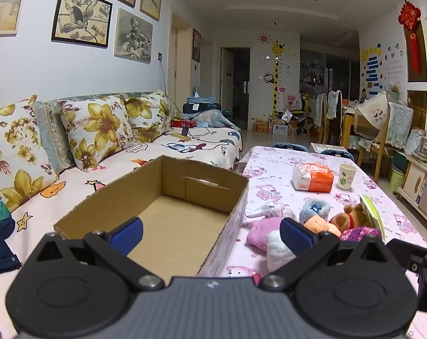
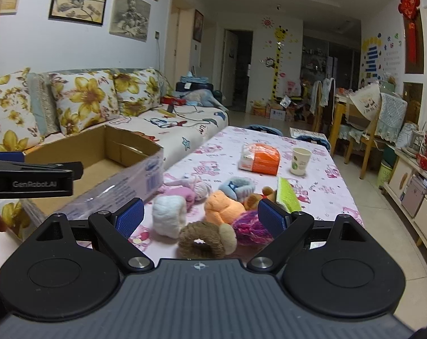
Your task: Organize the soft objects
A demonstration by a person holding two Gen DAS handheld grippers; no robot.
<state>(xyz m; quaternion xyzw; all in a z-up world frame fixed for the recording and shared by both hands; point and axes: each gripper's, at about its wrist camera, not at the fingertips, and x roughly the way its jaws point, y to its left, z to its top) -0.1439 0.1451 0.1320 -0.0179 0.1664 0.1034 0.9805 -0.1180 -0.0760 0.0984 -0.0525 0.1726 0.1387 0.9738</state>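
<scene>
An open, empty cardboard box (image 1: 168, 214) stands at the table's left edge; it also shows in the right wrist view (image 2: 100, 152). A pile of soft toys lies right of it: a white plush (image 2: 168, 216), an orange plush (image 2: 223, 207), a brown plush ring (image 2: 203, 240), a purple knit piece (image 2: 248, 227), a pink knit piece (image 1: 260, 230) and a light blue one (image 2: 237, 186). My left gripper (image 1: 210, 236) is open over the box's near right corner. My right gripper (image 2: 200, 217) is open just above the pile, holding nothing.
The table has a pink cartoon cloth (image 2: 320, 195). On it stand an orange and white tissue pack (image 2: 260, 159), a paper cup (image 2: 299, 160) and a green book (image 2: 288, 195). A sofa with flowered cushions (image 1: 97, 130) lies left. Chairs (image 2: 363, 118) stand far right.
</scene>
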